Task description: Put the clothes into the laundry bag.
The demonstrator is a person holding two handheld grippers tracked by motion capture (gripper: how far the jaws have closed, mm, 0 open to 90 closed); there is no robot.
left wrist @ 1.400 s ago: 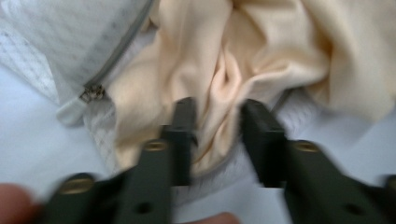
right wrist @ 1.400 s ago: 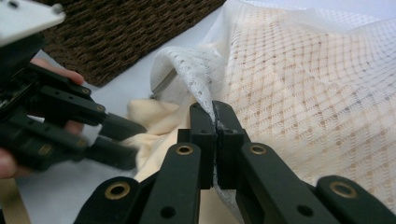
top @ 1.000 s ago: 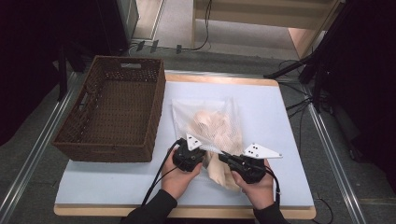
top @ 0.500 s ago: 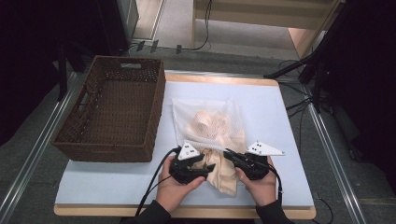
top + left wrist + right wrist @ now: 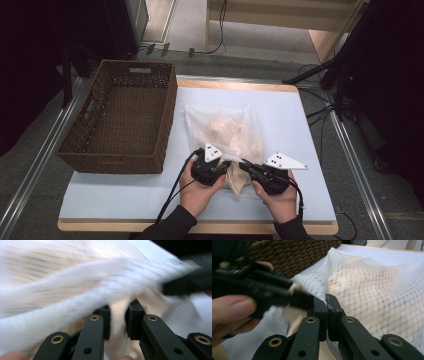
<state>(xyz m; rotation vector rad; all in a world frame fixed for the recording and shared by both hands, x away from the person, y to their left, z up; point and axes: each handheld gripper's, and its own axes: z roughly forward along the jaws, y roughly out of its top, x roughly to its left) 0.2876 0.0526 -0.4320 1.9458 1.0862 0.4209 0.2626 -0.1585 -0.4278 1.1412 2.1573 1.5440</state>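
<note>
Mesh bag [image 5: 227,135] w/ beige cloth [image 5: 239,179] inside lies mid-worktop [image 5: 125,195], just right of the basket [image 5: 120,117]. Left gripper [image 5: 225,165] at the bag's near edge; its jaws have just been closing, cloth between them w/ a small gap left. Right gripper [image 5: 245,166] is clamped tight on the mesh edge.

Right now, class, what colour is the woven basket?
Dark brown; the basket shows best in the high view.
</note>
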